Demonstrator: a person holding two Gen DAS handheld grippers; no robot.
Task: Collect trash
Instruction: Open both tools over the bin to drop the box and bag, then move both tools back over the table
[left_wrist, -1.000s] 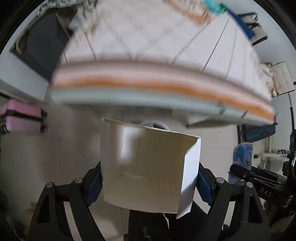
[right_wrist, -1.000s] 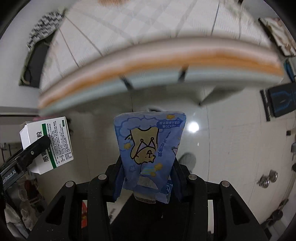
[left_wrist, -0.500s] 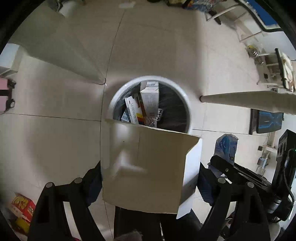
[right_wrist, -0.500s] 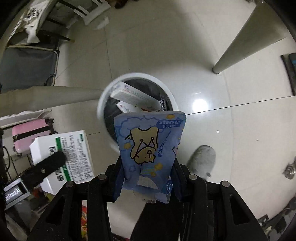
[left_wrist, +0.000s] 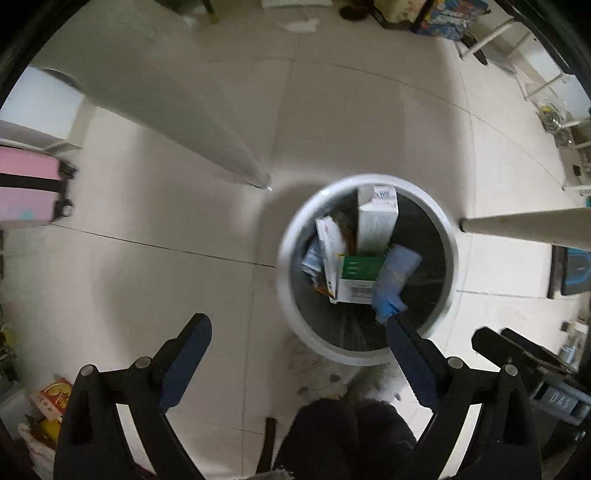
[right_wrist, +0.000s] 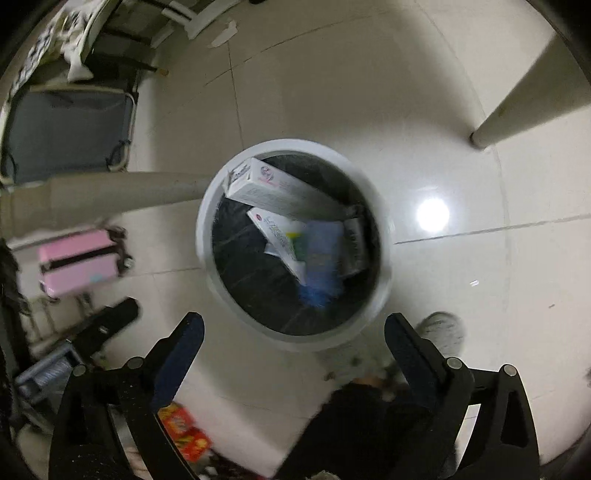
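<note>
Both tools, left (left_wrist: 295, 338) and right (right_wrist: 293, 326), are being held spread and empty over the bin (left_wrist: 291, 291); the box (left_wrist: 356, 275) and pouch (left_wrist: 393, 280) are lying inside, so withdrawal is best kept straight up.

Ahead of and below our left gripper (left_wrist: 297, 341) we see a round white-rimmed trash bin (left_wrist: 295, 295) with a dark liner, holding a green-and-white box (left_wrist: 356, 280) beside a blue pouch (left_wrist: 393, 280) (both blurred) and white cartons (left_wrist: 376, 221).
</note>
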